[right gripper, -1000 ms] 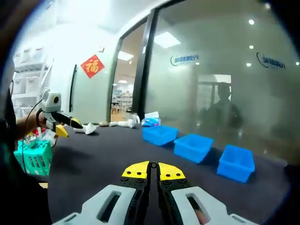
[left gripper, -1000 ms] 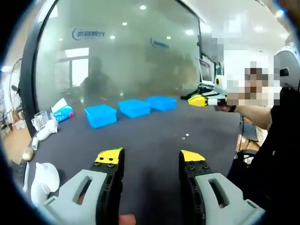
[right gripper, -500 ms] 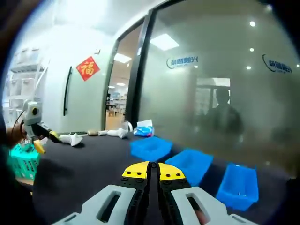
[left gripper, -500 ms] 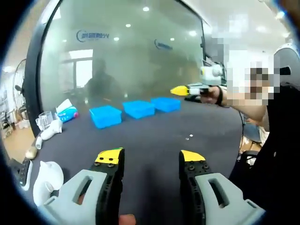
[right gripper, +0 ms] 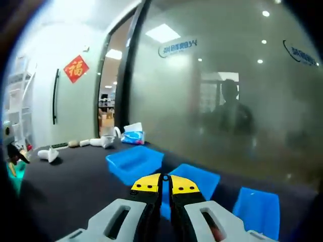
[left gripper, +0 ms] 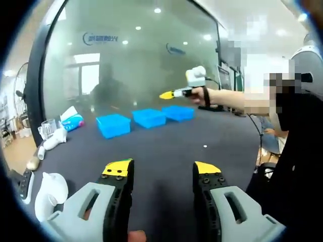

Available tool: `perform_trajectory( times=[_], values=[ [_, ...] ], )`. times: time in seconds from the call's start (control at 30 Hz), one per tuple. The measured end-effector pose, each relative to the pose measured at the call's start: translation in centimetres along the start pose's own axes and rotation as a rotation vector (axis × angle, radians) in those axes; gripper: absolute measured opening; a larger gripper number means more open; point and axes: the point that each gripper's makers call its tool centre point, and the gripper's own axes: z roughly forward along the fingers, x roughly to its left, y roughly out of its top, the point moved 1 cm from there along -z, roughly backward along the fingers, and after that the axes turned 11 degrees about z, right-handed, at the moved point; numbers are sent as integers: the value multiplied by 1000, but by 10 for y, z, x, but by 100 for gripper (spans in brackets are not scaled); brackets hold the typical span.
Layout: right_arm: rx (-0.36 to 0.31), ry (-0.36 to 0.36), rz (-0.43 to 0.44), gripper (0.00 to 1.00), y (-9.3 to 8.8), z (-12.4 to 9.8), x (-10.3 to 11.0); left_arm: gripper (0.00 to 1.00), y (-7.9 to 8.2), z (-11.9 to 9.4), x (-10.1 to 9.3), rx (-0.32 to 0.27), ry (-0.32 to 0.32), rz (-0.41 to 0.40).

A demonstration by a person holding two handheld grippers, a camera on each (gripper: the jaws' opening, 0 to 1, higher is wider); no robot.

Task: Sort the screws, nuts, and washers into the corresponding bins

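Three blue bins stand in a row on the dark table: left bin [left gripper: 111,124], middle bin [left gripper: 149,117], right bin [left gripper: 180,112]. A tiny pale part [left gripper: 205,146] lies alone on the table, right of centre. My left gripper [left gripper: 162,169] hovers low over the near table, open, with nothing between its yellow-tipped jaws. My right gripper [left gripper: 169,94], held in a hand, hangs in the air above the bins. In the right gripper view its jaws [right gripper: 164,184] are shut, with nothing visible between them, and the bins [right gripper: 135,161] lie just beyond the tips.
A frosted glass wall [left gripper: 141,60] runs behind the bins. At the table's left end sit a tissue pack [left gripper: 70,121], a glass cup [left gripper: 44,128] and white objects [left gripper: 48,190]. A person's arm [left gripper: 237,96] reaches in from the right.
The right gripper has travelled from the table's right end to above the bins, which now loom larger in its view. The left gripper has stayed put and open.
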Motion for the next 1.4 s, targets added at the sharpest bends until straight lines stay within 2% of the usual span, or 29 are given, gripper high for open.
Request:
perform_trajectory(
  times=[0.27,0.47,0.7,0.8,0.83,0.93,1.03,1.23,1.4],
  values=[
    [50,-50,-4,3,-9,41,-20,45,1,-1,-1,-1,3,0],
    [70,-86,1,3,-16,53,-30,45,3,-3,0,-2,11,-1],
    [79,-90,-10,3,-20,51,-30,45,2,-5,1,-1,15,-2],
    [71,-89,-48,5,-19,50,-27,45,3,-5,1,-4,14,-2],
    [72,-84,-60,7,-19,49,-25,45,3,-5,0,-4,13,-2],
    [71,-80,-85,20,-19,47,-23,45,3,-5,-1,-6,12,-4],
    [67,-72,-83,22,-20,45,-19,45,4,-5,-1,-7,10,-4],
    [51,-65,-84,24,-18,32,-15,45,6,-5,-1,-9,8,-2],
    [45,-36,-65,25,-20,11,-6,45,7,-4,-2,-12,3,1]
  ],
)
